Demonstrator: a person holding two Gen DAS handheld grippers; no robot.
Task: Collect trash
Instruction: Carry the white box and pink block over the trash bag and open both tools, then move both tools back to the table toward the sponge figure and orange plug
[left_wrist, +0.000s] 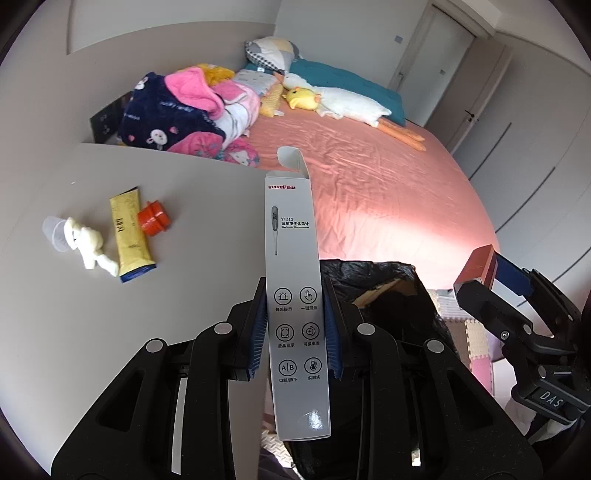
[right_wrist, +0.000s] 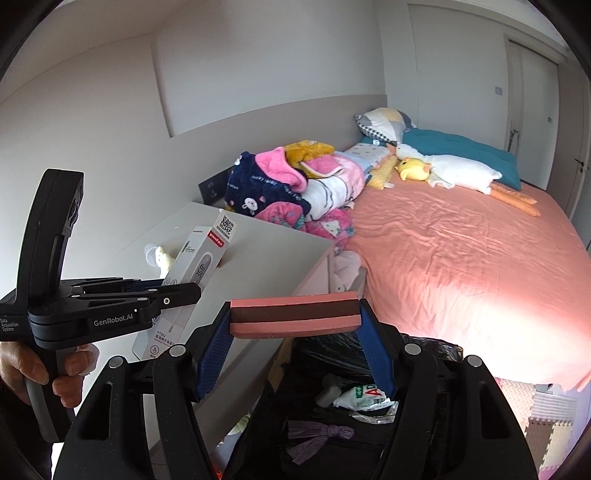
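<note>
My left tool (left_wrist: 295, 332) clamps a white cardboard thermometer box (left_wrist: 295, 280); my right tool (right_wrist: 295, 350) clamps a pink-and-brown flat box (right_wrist: 294, 314). Grey tabletop (left_wrist: 207, 229) left, salmon-sheeted bed (right_wrist: 461, 251) ahead.

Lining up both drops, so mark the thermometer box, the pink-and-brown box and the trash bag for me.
thermometer box (left_wrist: 295, 325), left wrist view, printed front face between the pads.
pink-and-brown box (right_wrist: 294, 314), right wrist view, its brown middle stripe.
trash bag (right_wrist: 325, 350), right wrist view, black plastic at the far rim.

Long white glossy cardboard thermometer box (left_wrist: 297, 295) — sheen near its end. Crinkled shiny black plastic bin liner (right_wrist: 424, 345). Smooth salmon satin-like bedsheet (left_wrist: 388, 199). Matt beige tabletop (left_wrist: 147, 314) — smooth. Ribbed blue gripper pads (right_wrist: 214, 354).
</note>
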